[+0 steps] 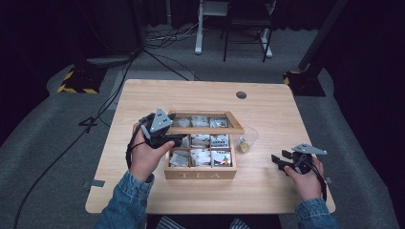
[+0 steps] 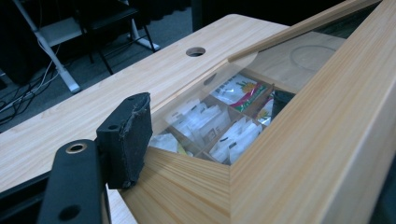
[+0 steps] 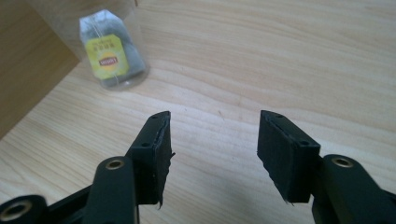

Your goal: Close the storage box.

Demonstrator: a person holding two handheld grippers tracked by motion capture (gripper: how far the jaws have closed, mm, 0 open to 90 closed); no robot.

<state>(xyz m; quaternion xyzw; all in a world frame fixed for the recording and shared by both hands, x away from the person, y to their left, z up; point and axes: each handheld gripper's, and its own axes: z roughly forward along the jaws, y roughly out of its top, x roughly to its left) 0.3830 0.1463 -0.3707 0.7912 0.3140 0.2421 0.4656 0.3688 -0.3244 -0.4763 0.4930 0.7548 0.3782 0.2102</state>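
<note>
left gripper [image 1: 173, 139] is clamped on the tea box lid [image 1: 205, 129], propping it up so the packets stay reachable. right gripper [image 1: 278, 162] sits empty, jaws wide, over bare table [image 1: 267, 191] near the cup [image 1: 246, 140] with a tea bag [image 3: 109, 56] inside

I take this for a lab or recording studio rather than a home. My table [image 1: 267, 102] stands alone on grey carpet [image 1: 43, 143], ringed by black curtains [image 1: 372, 57]. Cables [image 1: 114, 90] trail across the floor past stand bases with yellow-black hazard tape [image 1: 76, 88]. Behind sits what looks like a white desk frame [image 1: 200, 28], though it is dim there.
</note>
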